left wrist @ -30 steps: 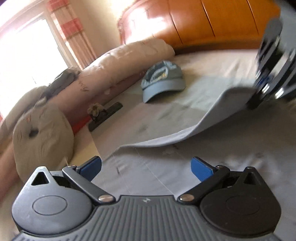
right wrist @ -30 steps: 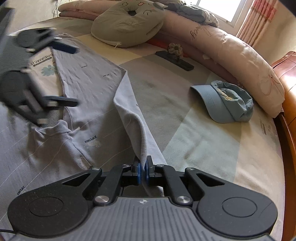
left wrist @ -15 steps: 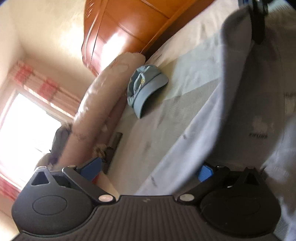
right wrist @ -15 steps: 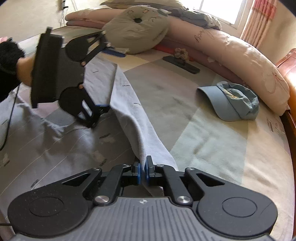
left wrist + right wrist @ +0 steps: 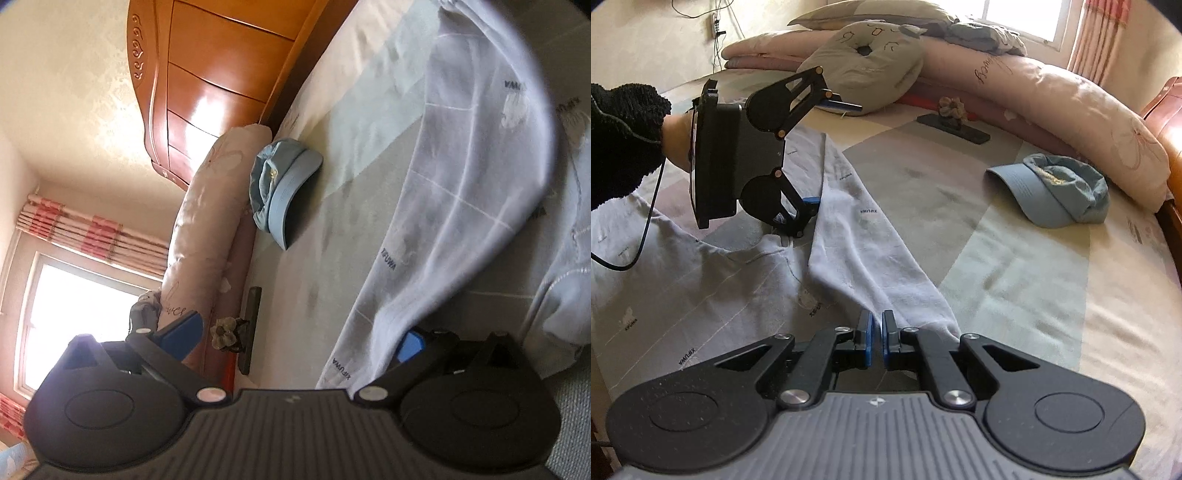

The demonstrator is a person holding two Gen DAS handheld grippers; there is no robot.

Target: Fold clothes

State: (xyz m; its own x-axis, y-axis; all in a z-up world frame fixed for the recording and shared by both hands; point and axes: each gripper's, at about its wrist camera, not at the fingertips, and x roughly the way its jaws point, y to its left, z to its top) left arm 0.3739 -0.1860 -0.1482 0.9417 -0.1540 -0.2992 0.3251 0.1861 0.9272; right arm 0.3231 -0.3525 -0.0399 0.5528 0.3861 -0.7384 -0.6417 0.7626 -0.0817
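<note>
Left wrist: left claw point(image 5: 299, 339) rolled sideways, open

Right gripper point(image 5: 875, 341) beside sweatshirt point(image 5: 871, 254)

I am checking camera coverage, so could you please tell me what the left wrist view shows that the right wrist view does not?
Only the left wrist view shows the carved orange wooden headboard face and the left hand-held gripper's open fingers from behind. Only the right wrist view shows the grey ring-shaped cushion, the person's black fleece sleeve and the right hand-held gripper. Both show the pale grey printed garment, the light blue cap and the long pink bolster.
</note>
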